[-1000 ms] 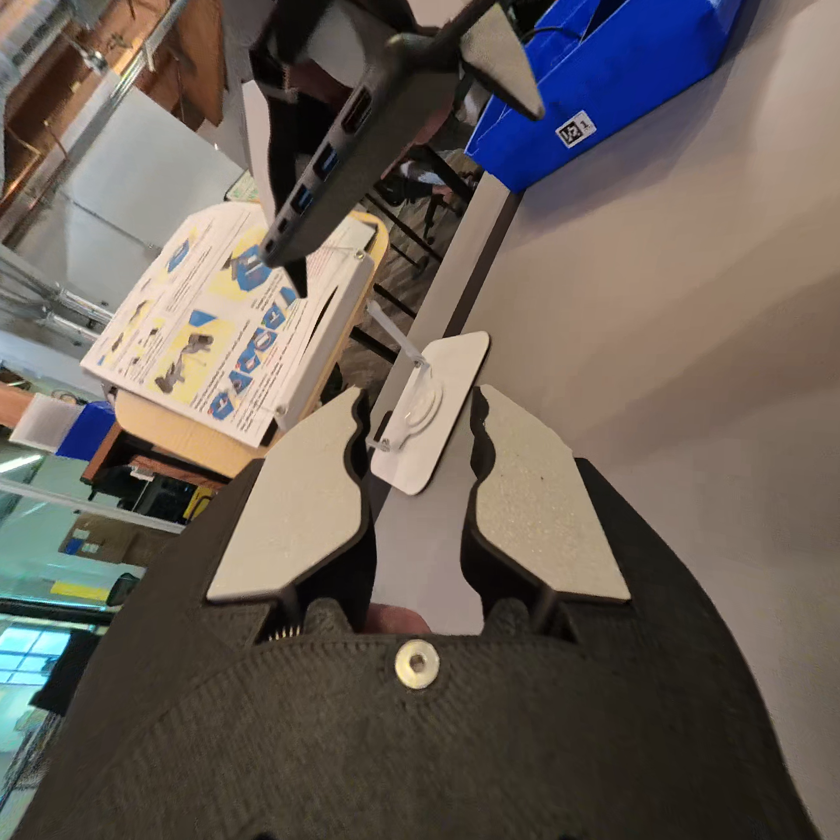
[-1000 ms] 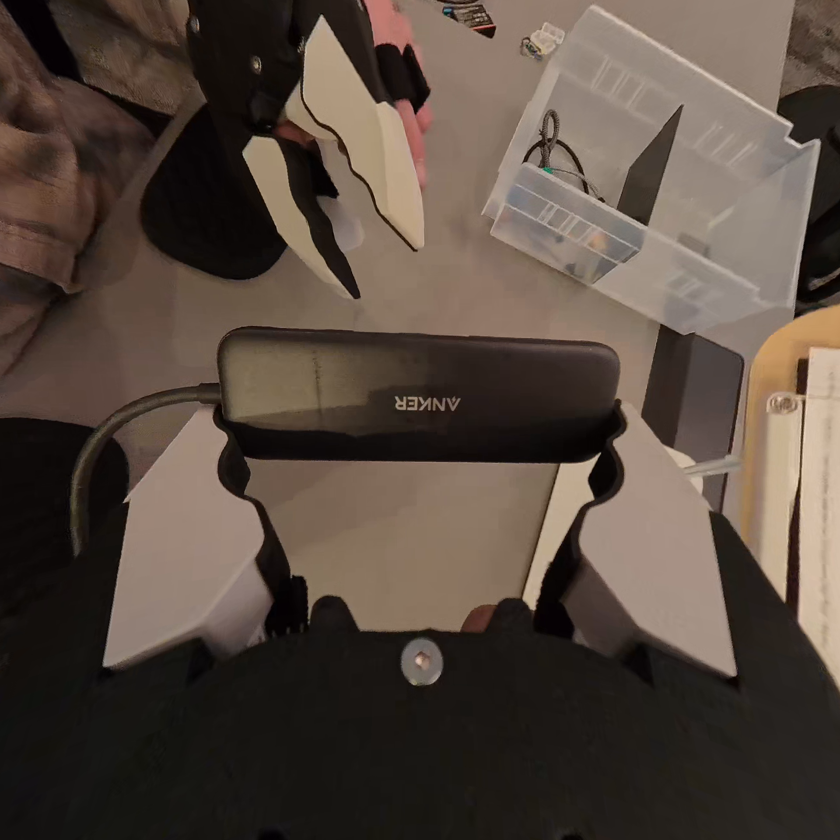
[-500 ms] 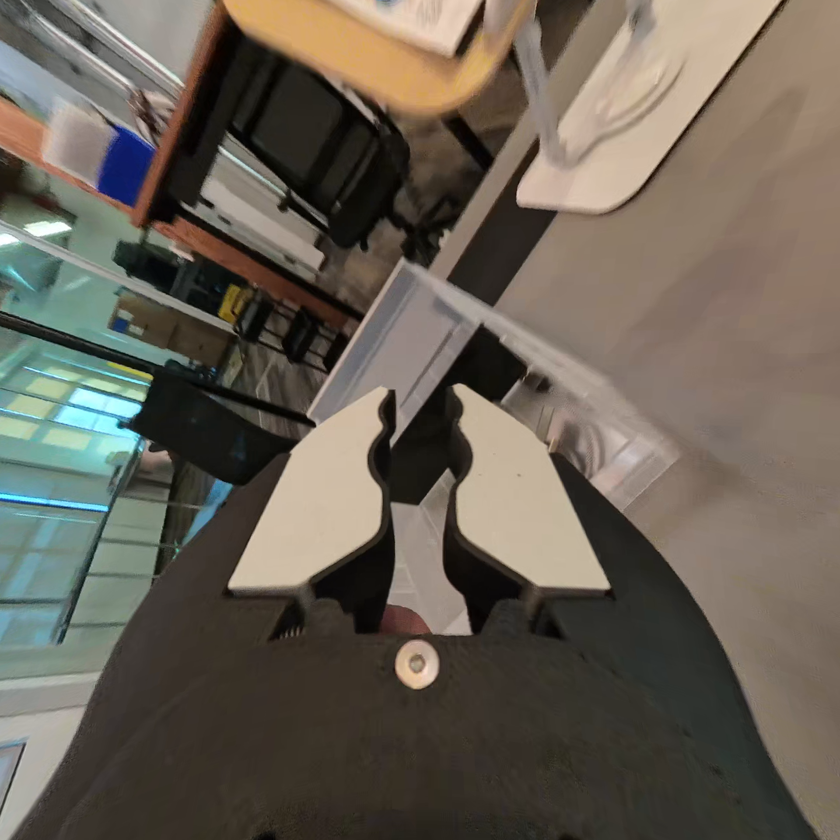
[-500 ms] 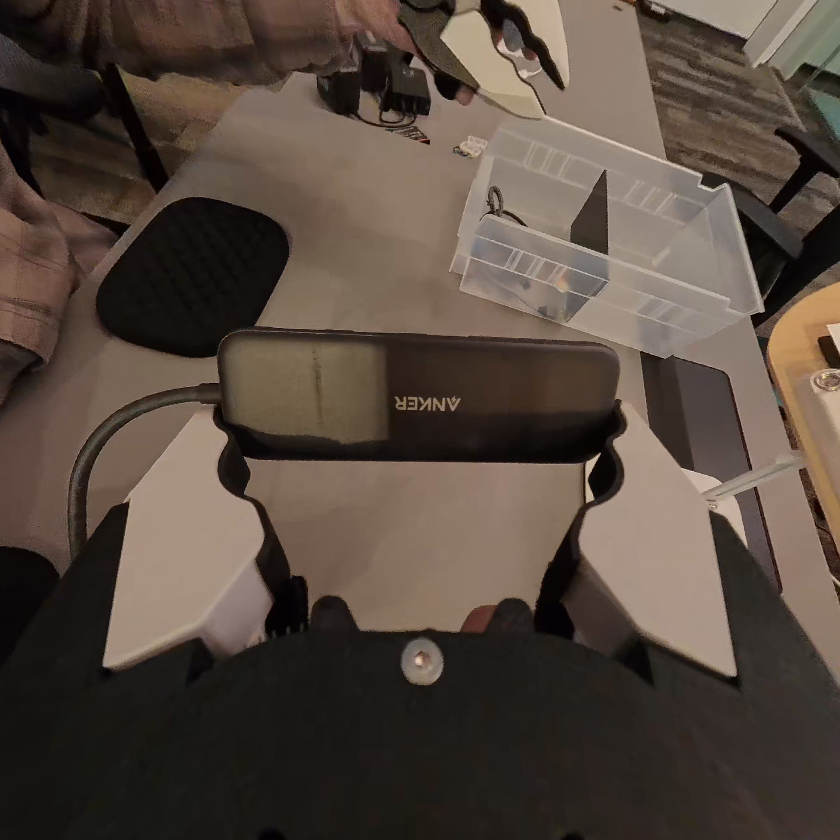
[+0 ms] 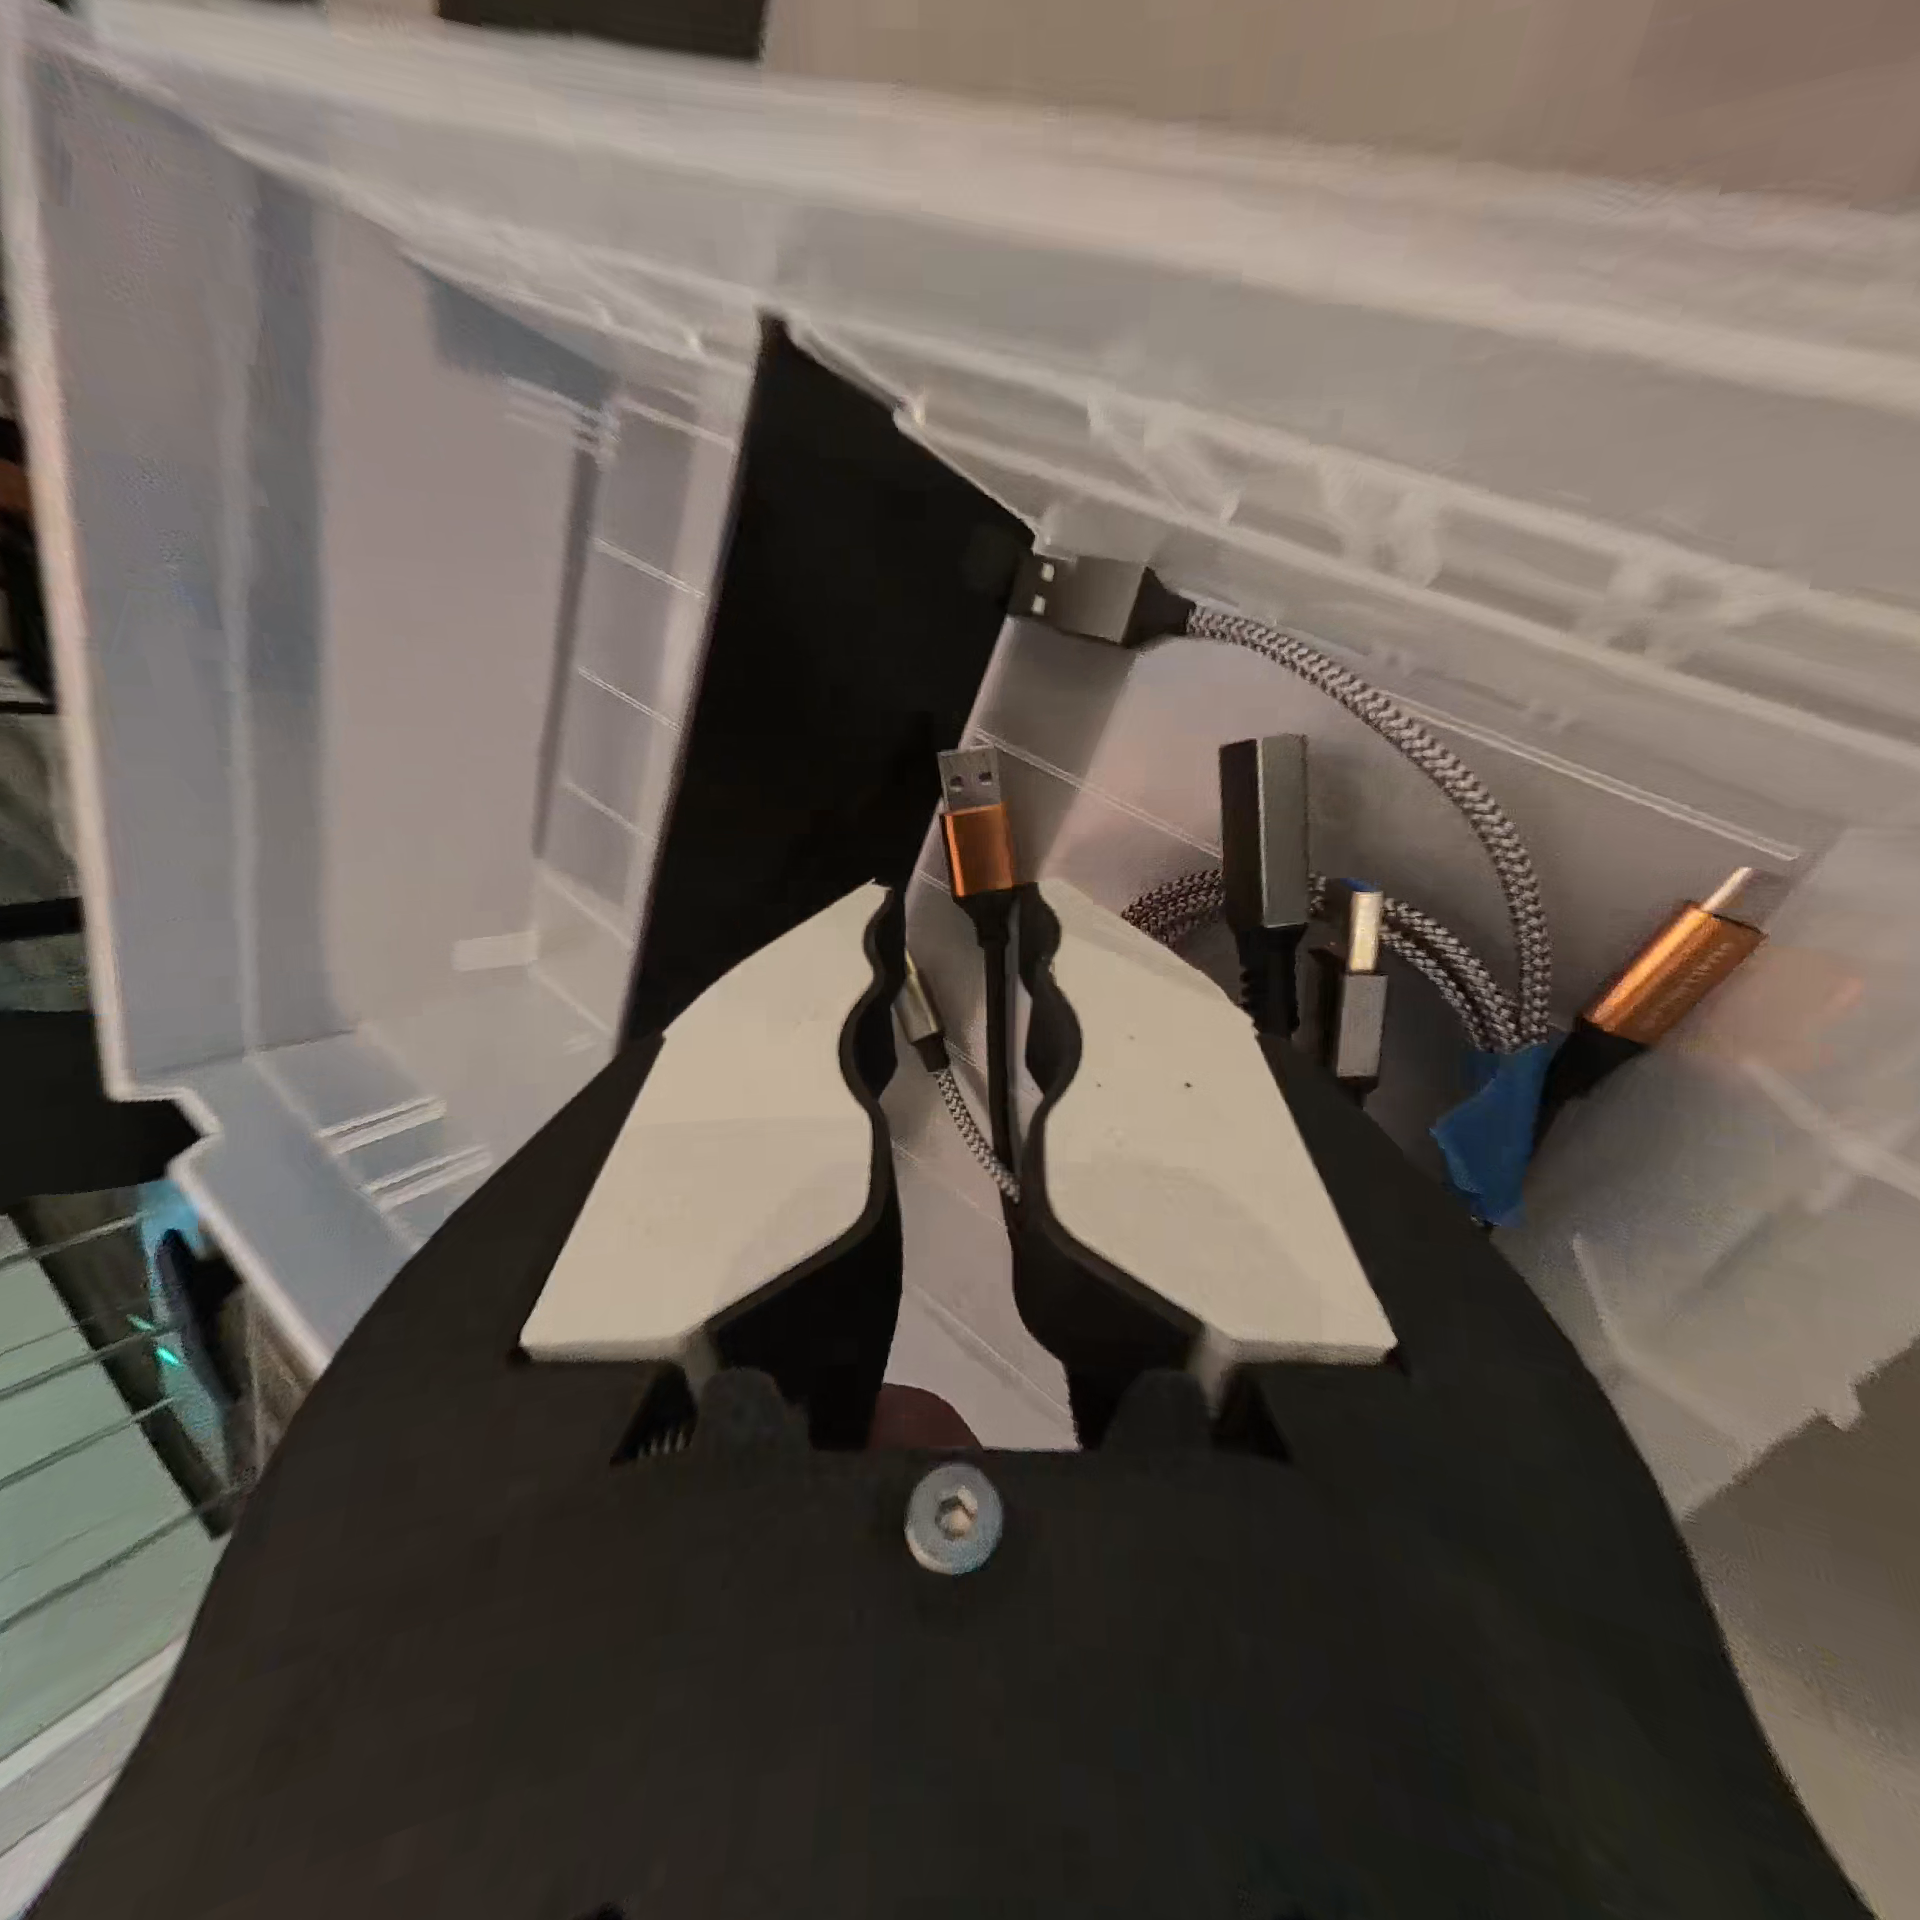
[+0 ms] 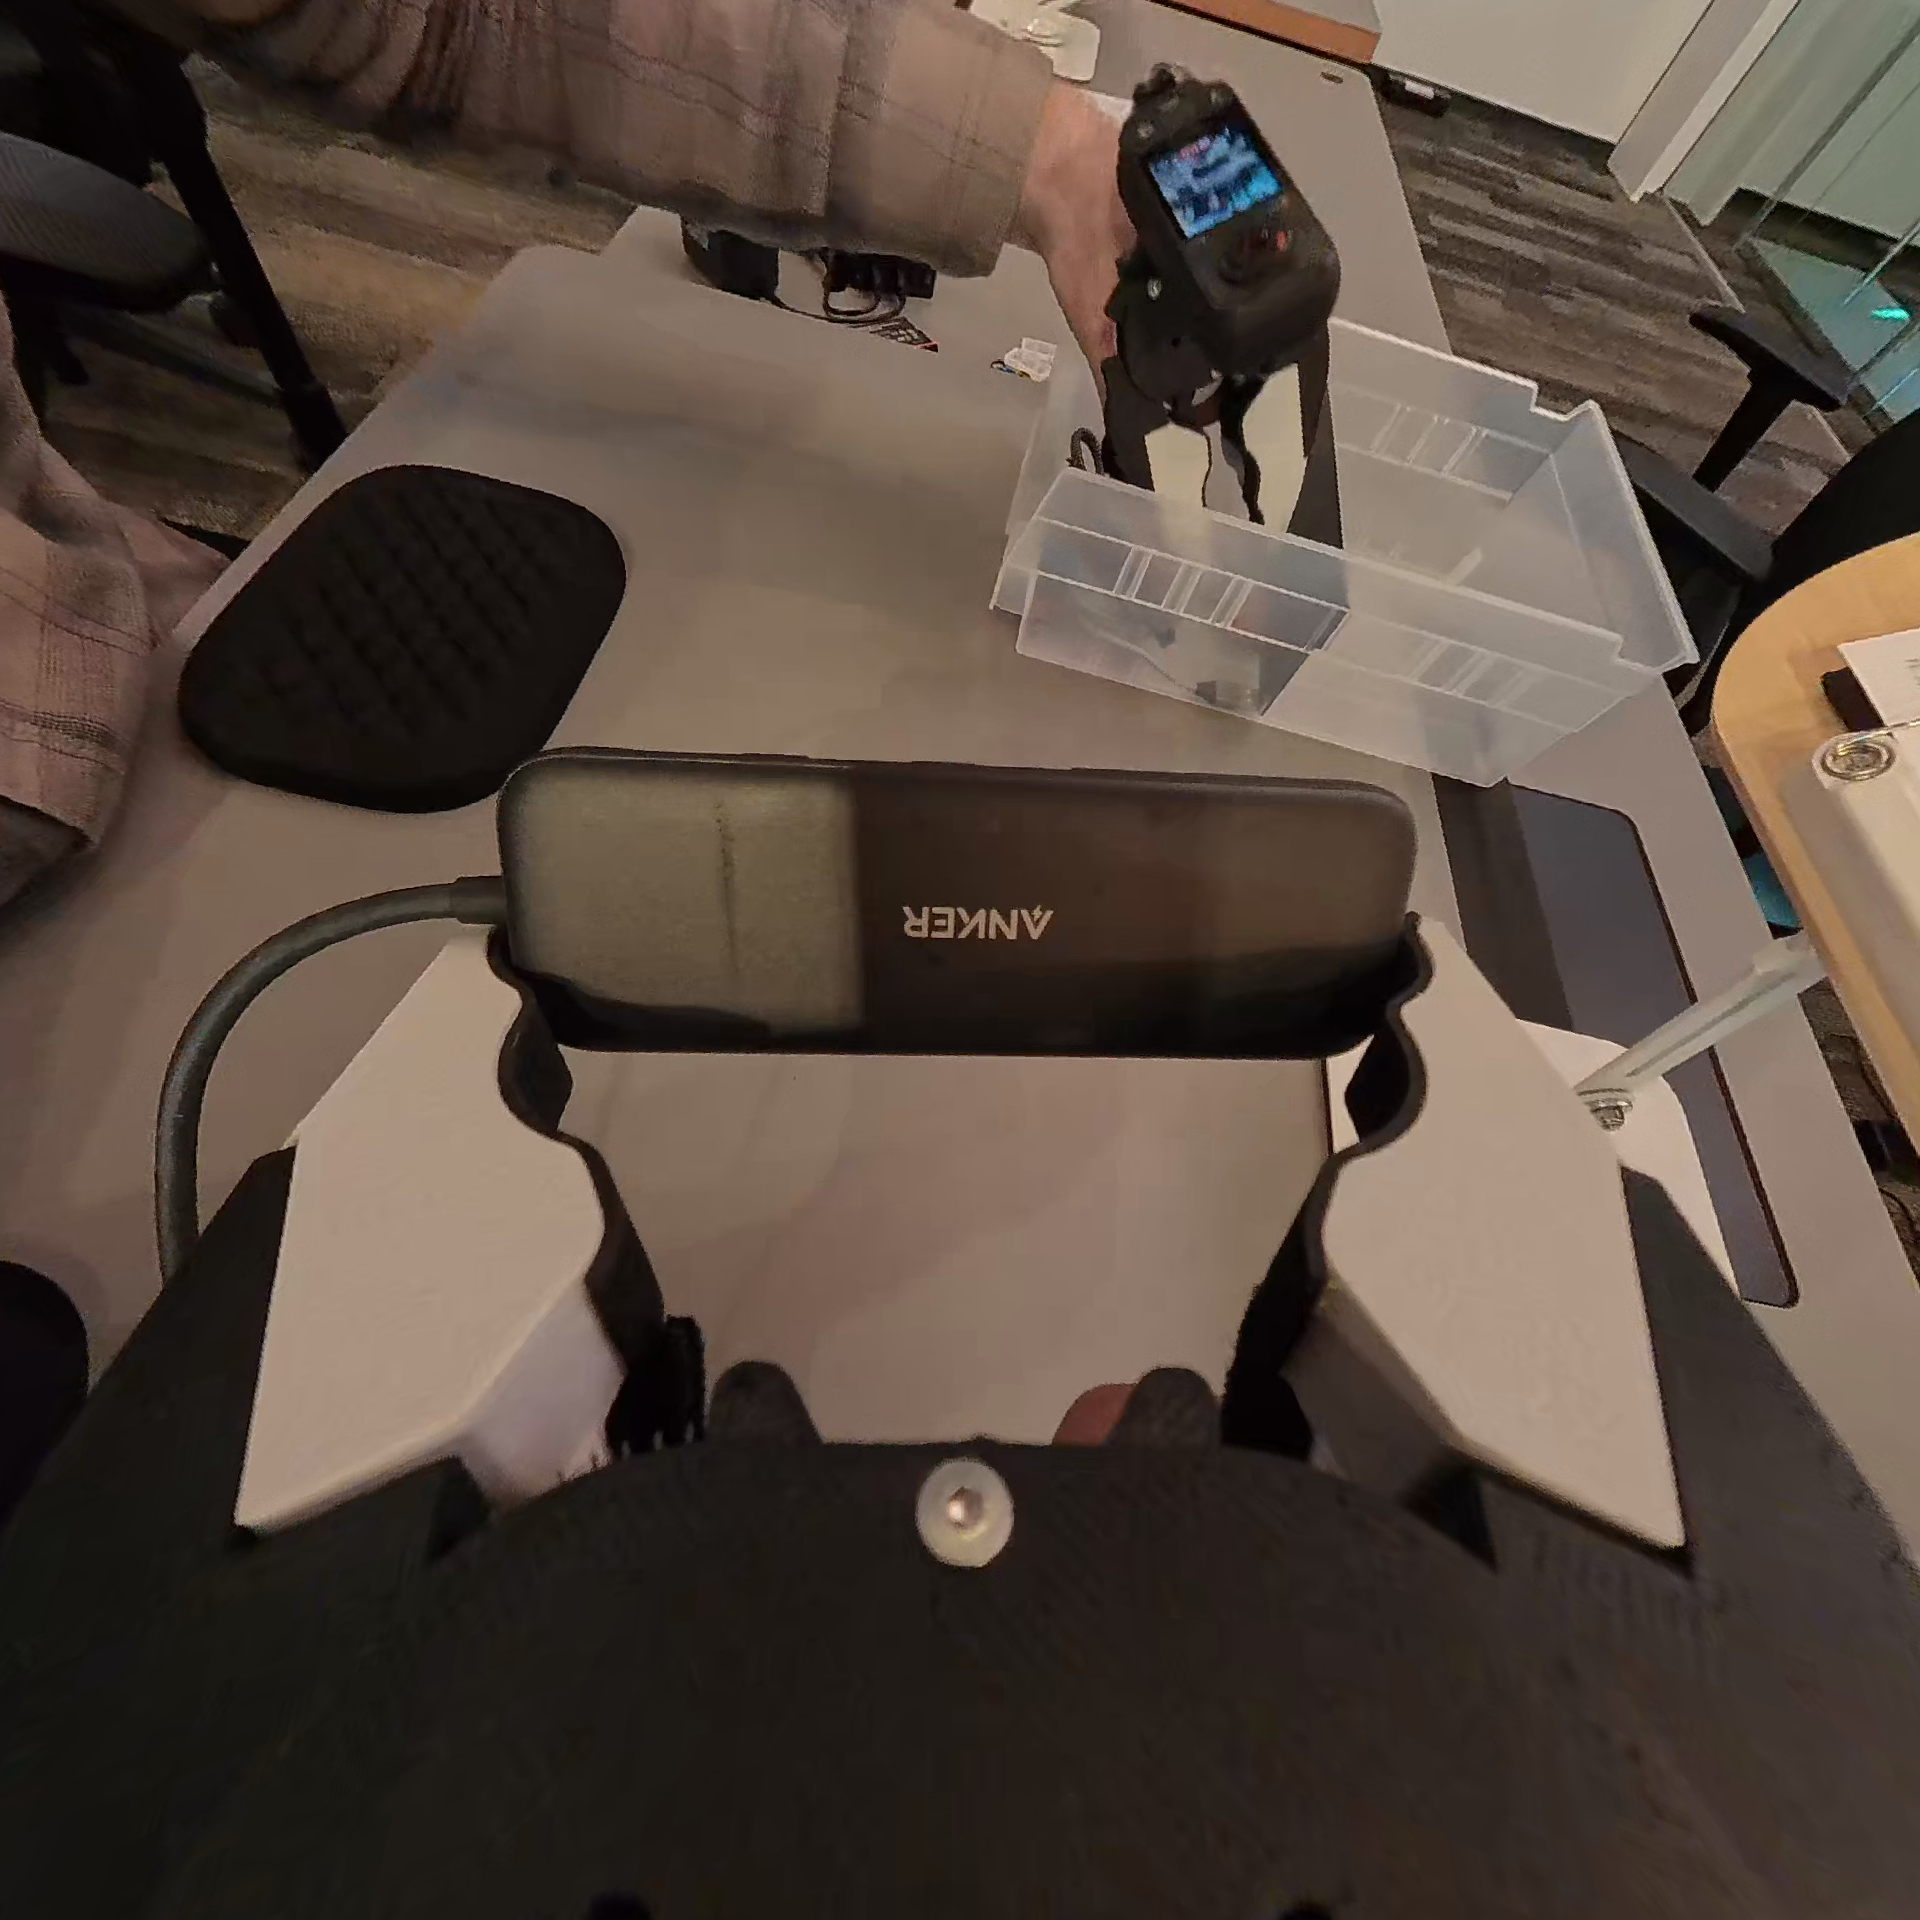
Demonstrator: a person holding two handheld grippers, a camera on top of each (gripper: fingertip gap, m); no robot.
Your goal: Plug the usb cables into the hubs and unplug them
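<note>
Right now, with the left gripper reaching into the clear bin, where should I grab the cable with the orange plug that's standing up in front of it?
Grip the orange plug on its orange metal sleeve, just below the bare silver tip. The left gripper already straddles its black cord with the jaws slightly apart. I'd slide forward and close across the sleeve: it looks rigid, while the cord would likely flex.

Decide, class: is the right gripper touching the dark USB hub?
Touching. The right wrist view shows the right gripper with both fingertips pressed against the ends of the USB hub, which spans between them above the table.
</note>
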